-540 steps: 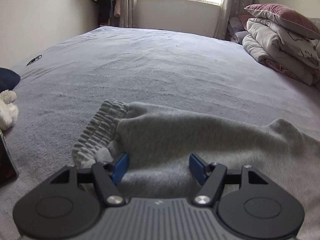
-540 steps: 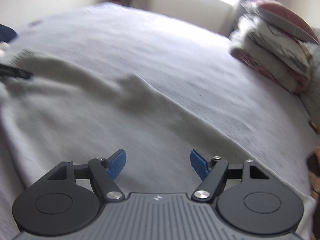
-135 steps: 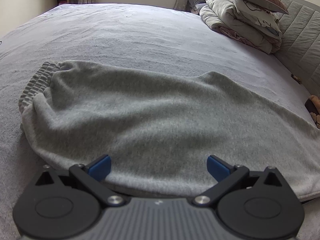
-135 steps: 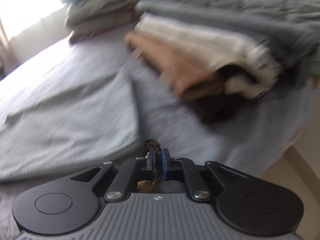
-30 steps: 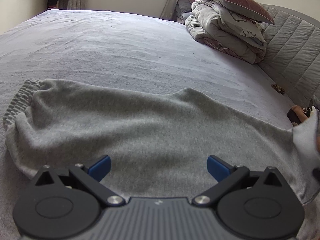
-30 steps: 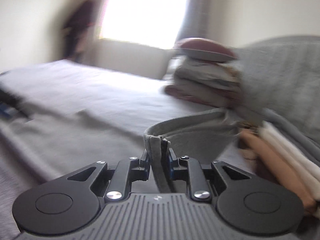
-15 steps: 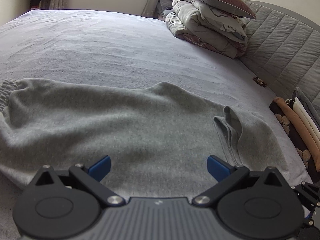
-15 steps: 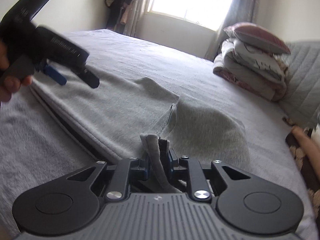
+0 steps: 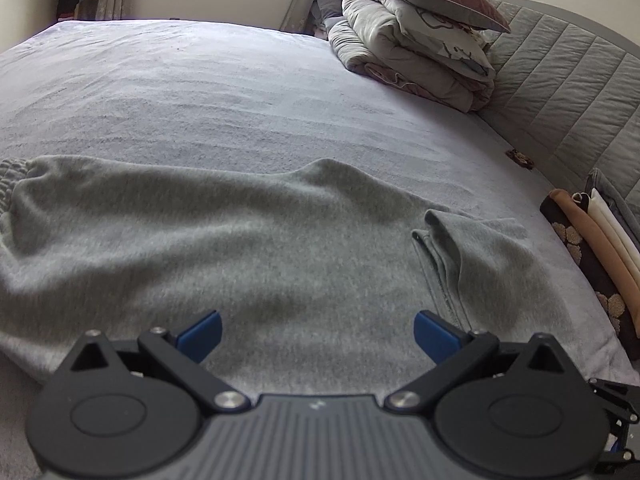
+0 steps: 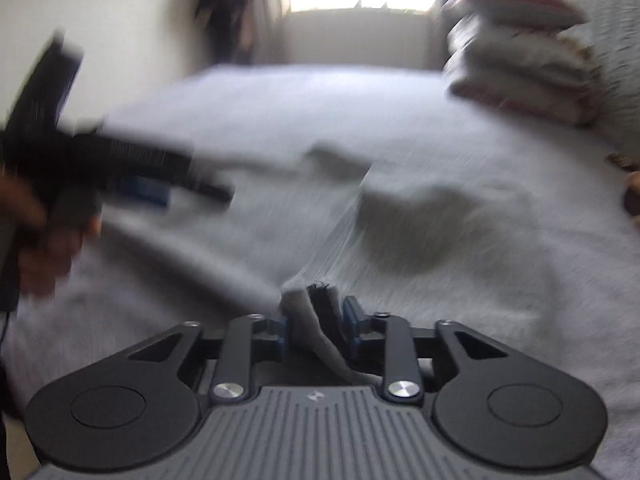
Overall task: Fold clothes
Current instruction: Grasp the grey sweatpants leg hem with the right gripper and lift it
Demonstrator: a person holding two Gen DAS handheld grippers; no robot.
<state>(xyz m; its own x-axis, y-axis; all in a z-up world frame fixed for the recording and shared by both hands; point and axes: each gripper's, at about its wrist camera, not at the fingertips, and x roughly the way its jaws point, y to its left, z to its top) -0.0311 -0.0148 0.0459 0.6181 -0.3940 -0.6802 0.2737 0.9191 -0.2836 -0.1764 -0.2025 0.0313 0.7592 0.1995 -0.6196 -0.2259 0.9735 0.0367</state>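
My right claw [image 10: 316, 330] is letting go, jaws spreading, with the hem of the grey sweatpants [image 9: 248, 248] loose between them, no longer pinched. My left claw [image 9: 316, 330] hangs wide apart over the pants, nothing in it. The pants lie flat across the bed [image 9: 208, 92], the leg end turned back over itself on the right. A stack of folded clothes [image 9: 592, 240] sits by the headboard [image 9: 560, 92], bedding pile [image 9: 416, 44] behind.

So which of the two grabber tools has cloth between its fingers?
The right gripper: a gray hem of the sweatpants sits between its opening jaws. The left gripper stands wide open above the cloth.
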